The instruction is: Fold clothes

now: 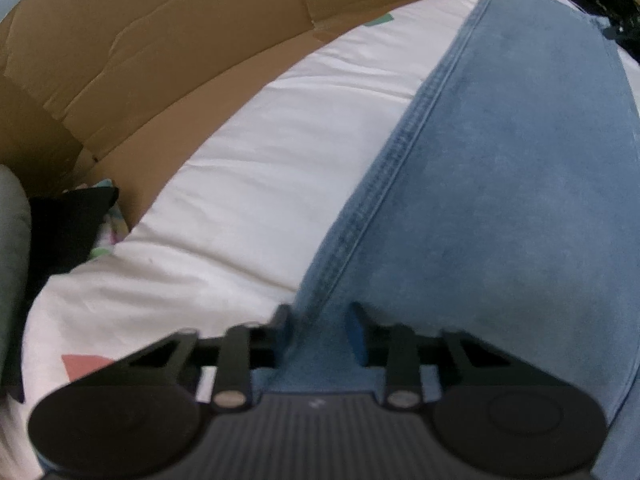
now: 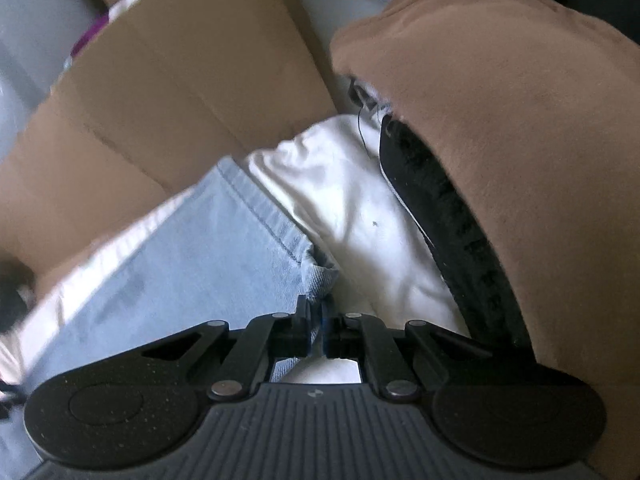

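Note:
Blue jeans (image 1: 500,160) lie lengthwise on a white sheet (image 1: 260,160), the stitched side seam running away from me. At the bottom of the left wrist view, my left gripper (image 1: 320,320) is closed over the near seam edge, with denim filling the narrow gap between its fingers. In the right wrist view the same jeans (image 2: 180,272) look paler. Their hemmed leg end has a frayed corner, and my right gripper (image 2: 318,312) is shut tight on that corner.
Flattened cardboard (image 1: 160,40) borders the sheet on the far left and shows again as cardboard (image 2: 160,100). A brown garment (image 2: 520,120) bulks up at the right over a black padded item (image 2: 452,208). A black cloth (image 1: 72,216) lies at the left edge.

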